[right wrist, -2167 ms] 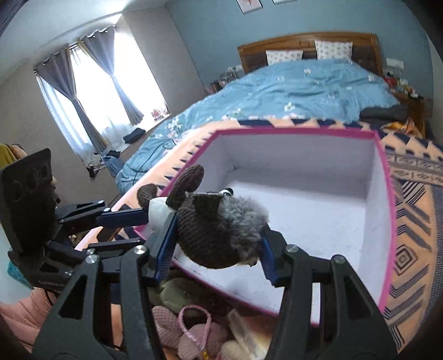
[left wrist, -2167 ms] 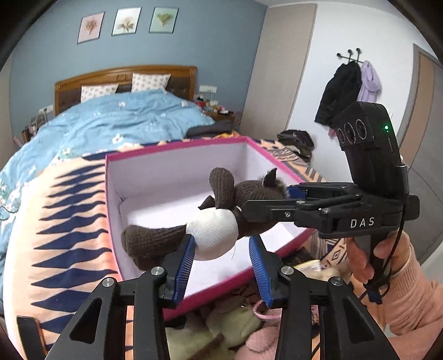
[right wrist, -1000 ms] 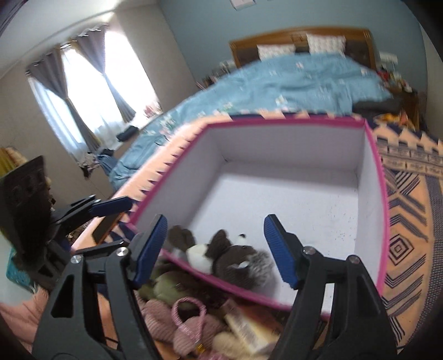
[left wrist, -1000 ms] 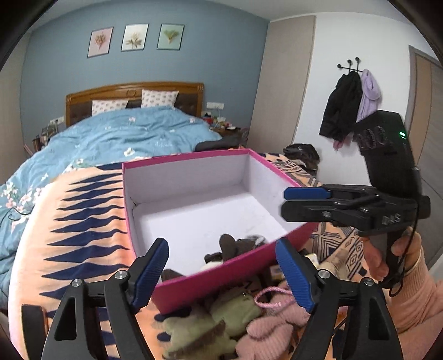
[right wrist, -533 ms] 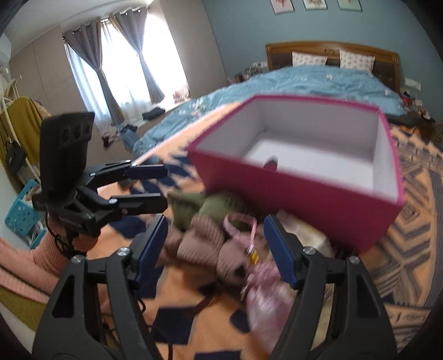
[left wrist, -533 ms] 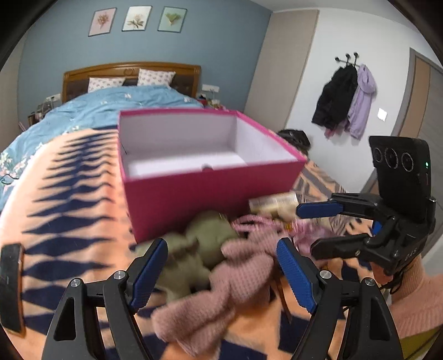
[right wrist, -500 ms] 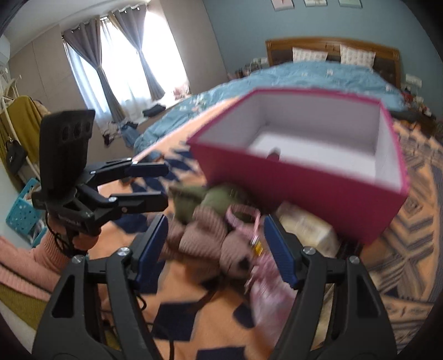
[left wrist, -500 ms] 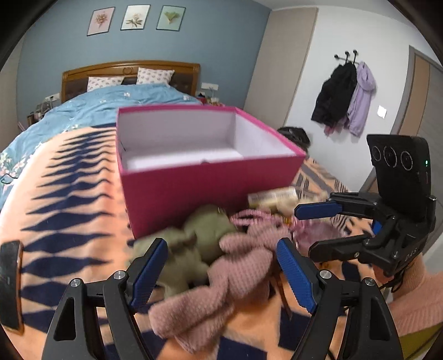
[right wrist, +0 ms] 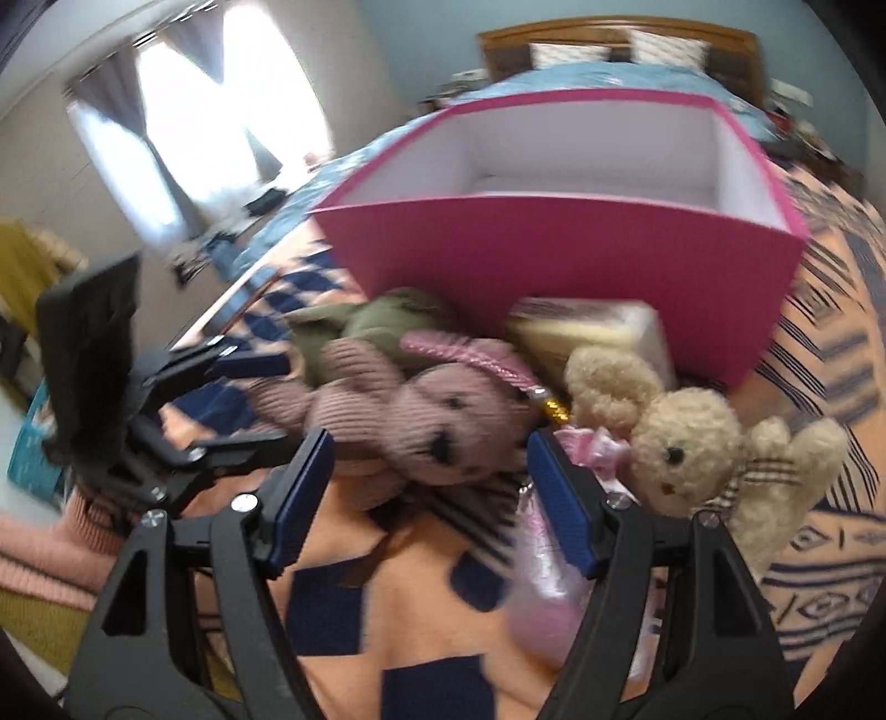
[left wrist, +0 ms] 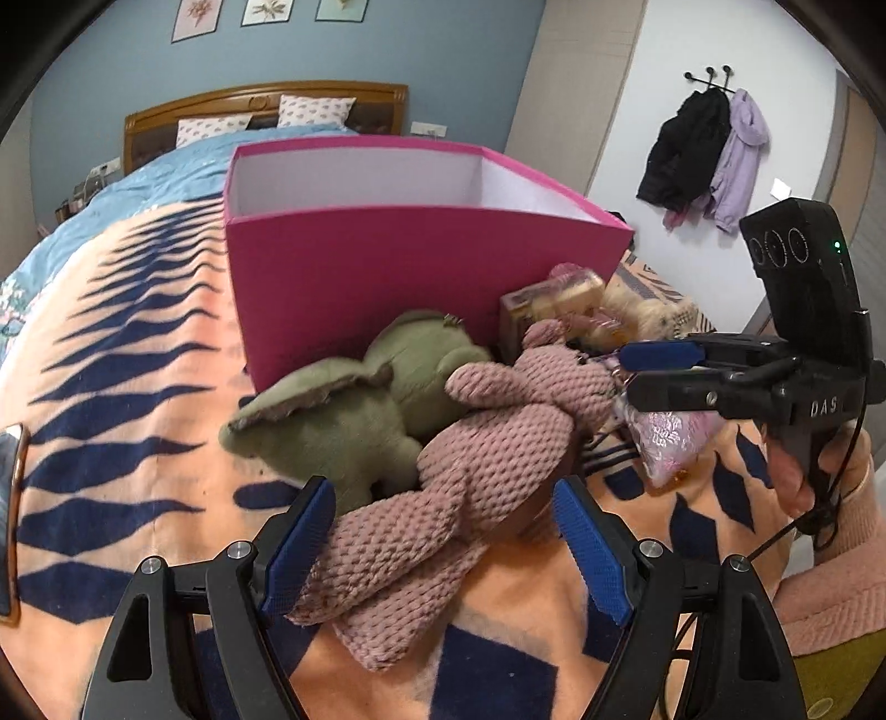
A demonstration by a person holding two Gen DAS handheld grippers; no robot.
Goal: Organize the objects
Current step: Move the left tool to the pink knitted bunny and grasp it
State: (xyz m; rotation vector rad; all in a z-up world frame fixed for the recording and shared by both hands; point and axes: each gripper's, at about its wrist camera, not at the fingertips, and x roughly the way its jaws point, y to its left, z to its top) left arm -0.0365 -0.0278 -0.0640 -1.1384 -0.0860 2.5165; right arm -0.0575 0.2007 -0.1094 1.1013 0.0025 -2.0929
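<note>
Pink bear (left wrist: 476, 459) lying near side of box (left wrist: 398, 277), against green toy (left wrist: 365, 404). Left gripper (left wrist: 443, 548) wide open, empty, straddling its legs; right gripper (right wrist: 429, 498) wide open, empty, framing its head. Soft, light, squashy — probably best pinched mid-body.

place: home bedroom
bed: wooden headboard (left wrist: 266, 97), pillows (left wrist: 314, 111), blue duvet (left wrist: 166, 171)
wall: framed prints (left wrist: 260, 11)
hooks: hanging coats (left wrist: 703, 160)
window: curtains (right wrist: 144, 133)
</note>
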